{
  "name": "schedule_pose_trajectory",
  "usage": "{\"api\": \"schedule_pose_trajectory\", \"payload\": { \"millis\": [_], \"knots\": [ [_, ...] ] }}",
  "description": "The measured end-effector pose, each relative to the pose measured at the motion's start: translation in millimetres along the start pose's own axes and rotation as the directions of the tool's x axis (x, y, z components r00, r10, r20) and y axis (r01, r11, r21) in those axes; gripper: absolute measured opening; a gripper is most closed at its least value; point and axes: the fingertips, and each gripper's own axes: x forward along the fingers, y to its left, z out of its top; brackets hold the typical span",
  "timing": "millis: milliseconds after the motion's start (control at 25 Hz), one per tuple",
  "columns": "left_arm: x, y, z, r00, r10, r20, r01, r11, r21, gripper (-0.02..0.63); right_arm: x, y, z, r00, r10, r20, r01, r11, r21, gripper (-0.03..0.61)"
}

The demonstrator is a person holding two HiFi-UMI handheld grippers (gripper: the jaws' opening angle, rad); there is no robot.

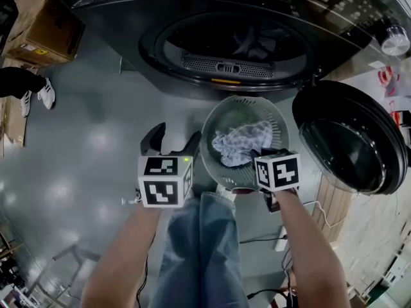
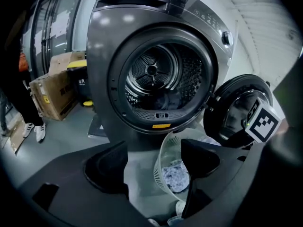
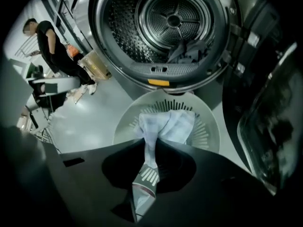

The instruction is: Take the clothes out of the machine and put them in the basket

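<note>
In the head view, the machine point(image 1: 128, 18) stands at the far side with its round opening facing the floor point(image 1: 96, 146). Its door point(image 1: 350, 140) is swung wide open to the right. Dark clothes point(image 1: 253, 43) lie inside the drum. A round slotted basket point(image 1: 205, 136) sits on the floor just near of the opening, and a pale cloth point(image 1: 239, 145) lies bunched inside it. The left tongs point(image 1: 173, 141) hang over the floor just left of the basket, released, with nothing between the jaws. The right tongs point(image 1: 260, 154) reach over the basket's near right rim, above the cloth. A cardboard box point(image 1: 38, 24) stands at the far left.

The left gripper view looks past the left tongs point(image 2: 154, 155), whose jaws stand apart and empty. Beyond them are the open drum of the machine point(image 2: 109, 41) and the basket point(image 2: 161, 150) below it, with the pale cloth point(image 2: 174, 176) at its bottom. The door point(image 2: 236, 108) hangs at the right, and the marker cube point(image 2: 262, 122) of the right tongs shows in front of it.

In the right gripper view, the right tongs point(image 3: 147, 174) are clenched on a striped edge of the pale cloth point(image 3: 173, 124). The cloth runs from the jaws away into the basket point(image 3: 210, 126), and its bulk lies against the basket's far wall. The dark clothes point(image 3: 189, 51) rest on the lip of the drum beyond. A person point(image 3: 52, 46) stands at the far left.
</note>
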Motion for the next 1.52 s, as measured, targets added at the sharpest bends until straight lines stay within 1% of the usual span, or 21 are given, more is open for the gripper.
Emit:
{"api": "schedule_pose_trajectory", "payload": {
  "millis": [40,80,160,200,240,400,520,600,680,840,960,1080,1280,1400,1520],
  "knots": [
    [0.8,1.2,-3.3,1.0,-0.001,-0.003,0.001,1.0,0.001,0.35,3.7,-1.5,-5.5,1.0,-0.019,-0.005,0.019,1.0,0.006,0.056],
    [1.8,2.4,-6.5,1.0,-0.001,-0.006,0.001,1.0,0.001,0.351,7.2,-2.8,-9.2,0.999,-0.036,-0.002,0.036,0.999,0.012,0.094],
    [3.7,4.3,-12.0,1.0,-0.001,-0.011,0.001,1.0,0.001,0.35,13.2,-2.8,-12.7,0.999,-0.046,0.022,0.045,0.998,0.037,0.349],
    [4.5,4.7,-14.4,1.0,-0.002,-0.014,0.002,1.0,0.001,0.35,15.1,-2.9,-13.7,0.998,-0.046,0.033,0.045,0.998,0.052,0.403],
    [5.1,4.5,-16.8,1.0,-0.003,-0.017,0.003,1.0,0.0,0.35,16.2,-3.9,-14.5,0.998,-0.051,0.04,0.048,0.997,0.061,0.418],
    [9.4,2.4,-21.9,1.0,-0.013,-0.022,0.013,1.0,0.006,0.351,20.3,-8.9,-11.3,0.997,-0.06,0.056,0.056,0.996,0.071,0.42],
    [17.1,3.0,-18.1,1.0,-0.013,-0.015,0.013,0.999,0.038,0.351,25.0,-9.2,3.0,0.995,-0.052,0.08,0.047,0.997,0.066,0.419],
    [23.5,3.1,-11.5,1.0,-0.016,-0.005,0.016,0.998,0.058,0.351,28.3,-9.2,16.6,0.993,-0.053,0.104,0.047,0.997,0.058,0.419],
    [30.4,2.3,-4.4,1.0,-0.027,0.009,0.026,0.998,0.061,0.351,33.2,-8.0,33.6,0.989,-0.048,0.141,0.04,0.998,0.057,0.419],
    [46.1,1.0,3.1,0.999,-0.043,0.028,0.041,0.997,0.064,0.351,43.3,-6.6,71.2,0.971,-0.044,0.233,0.028,0.997,0.075,0.419],
    [54.6,6.4,8.6,0.998,-0.039,0.051,0.036,0.997,0.064,0.351,46.6,-8.2,97.7,0.953,-0.066,0.297,0.056,0.997,0.044,0.419],
    [61.3,14.3,17.6,0.995,-0.034,0.09,0.027,0.996,0.079,0.351,48.6,-14.2,126.5,0.928,-0.085,0.362,0.09,0.996,0.001,0.419],
    [78.0,25.9,41.4,0.987,-0.03,0.161,0.007,0.99,0.143,0.351,49.4,-24.9,171.8,0.884,-0.116,0.453,0.132,0.991,-0.002,0.418],
    [85.6,28.8,62.7,0.976,-0.034,0.217,-0.001,0.987,0.16,0.351,48.5,-28.2,197.1,0.854,-0.131,0.504,0.162,0.987,-0.018,0.419],
    [92.9,28.2,79.8,0.965,-0.047,0.26,-0.003,0.982,0.187,0.351,48.8,-37.7,218.3,0.824,-0.147,0.547,0.174,0.985,0.002,0.417]
  ]
}}
